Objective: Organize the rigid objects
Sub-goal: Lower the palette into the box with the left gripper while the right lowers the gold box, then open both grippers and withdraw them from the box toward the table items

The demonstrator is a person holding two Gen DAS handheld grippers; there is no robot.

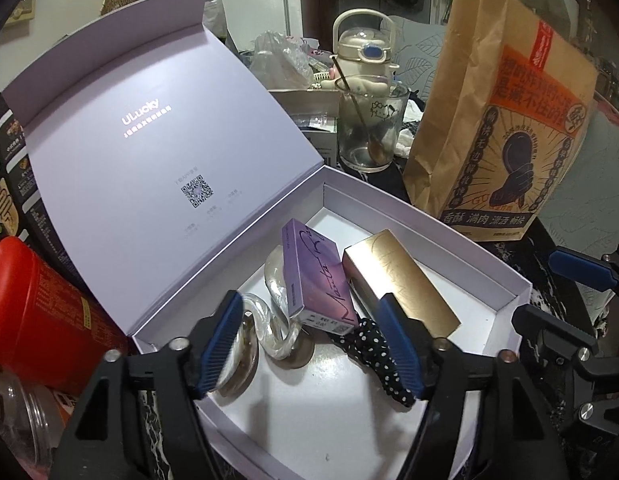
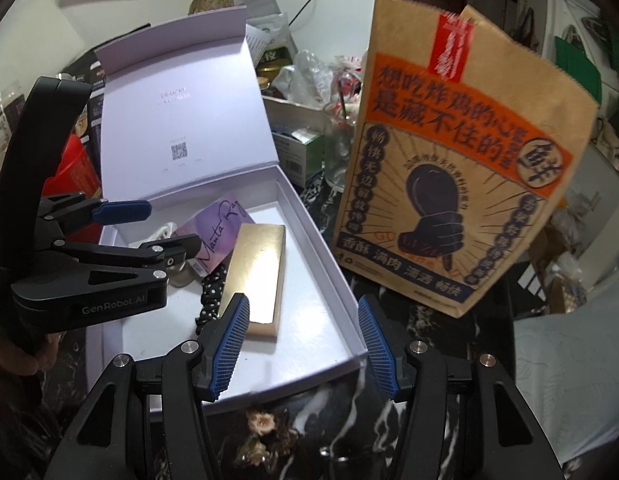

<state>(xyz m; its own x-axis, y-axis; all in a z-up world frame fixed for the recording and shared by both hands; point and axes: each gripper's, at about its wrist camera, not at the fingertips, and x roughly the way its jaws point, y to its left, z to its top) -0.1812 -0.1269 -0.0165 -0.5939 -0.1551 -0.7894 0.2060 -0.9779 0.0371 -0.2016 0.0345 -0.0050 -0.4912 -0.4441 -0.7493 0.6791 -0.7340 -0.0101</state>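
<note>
An open lilac gift box (image 1: 429, 216) (image 2: 333, 280) with its lid up holds a purple carton (image 1: 313, 276) (image 2: 217, 228), a gold box (image 1: 397, 280) (image 2: 261, 268), a clear glass swan ornament (image 1: 269, 320), and a black polka-dot scrunchie (image 1: 383, 364) (image 2: 211, 292). My left gripper (image 1: 313, 344) (image 2: 165, 228) is open and empty, hovering over the box's near-left part above the swan and scrunchie. My right gripper (image 2: 303, 344) is open and empty over the box's near right corner; its side shows in the left wrist view (image 1: 549, 292).
A brown paper food bag (image 1: 501, 120) (image 2: 461, 160) stands right of the box. A glass cup with a spoon (image 1: 369, 128) and a white bottle (image 1: 363, 56) stand behind it. A red tin (image 1: 41, 312) and a clear jar (image 1: 21, 420) sit at left. The table is dark marble (image 2: 309, 432).
</note>
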